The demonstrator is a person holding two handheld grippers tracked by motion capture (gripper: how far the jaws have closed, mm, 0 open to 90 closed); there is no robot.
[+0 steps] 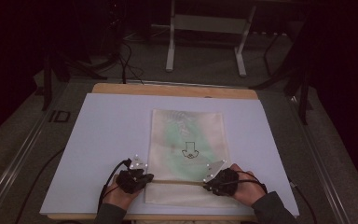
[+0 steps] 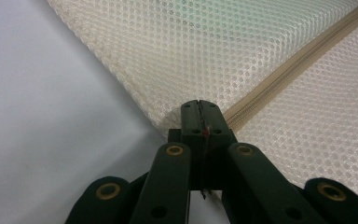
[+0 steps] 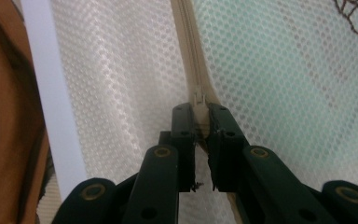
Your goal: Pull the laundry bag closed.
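On the white sheet [image 1: 98, 140] covering the wooden table [image 1: 168, 89], near its front edge, lying flat: a cream mesh bag [image 1: 186, 140] with something pale green inside and a small dark drawing [image 1: 189, 151] on its face. Running across the bag's near end, a beige zipper [image 1: 177, 181], with a gripper working at each end of it. At the zipper's left end, pinching the bag's edge: the left gripper [image 1: 145, 177], jaws clamped tight together on the fabric beside the zipper tape [image 2: 279, 70]. At the right end, gripping the zipper pull [image 3: 198, 99]: the right gripper [image 1: 209, 183], jaws closed around the slider with the tape passing between them. Likely preparing to draw the slider along the tape, judging by this hold. Risking a slip off the small pull if tugged at an angle rather than along the teeth. Risking, too, mesh catching in the slider and jamming it. Also possibly dragging the whole bag across the smooth sheet, should the left pinch give way on such thin fabric.
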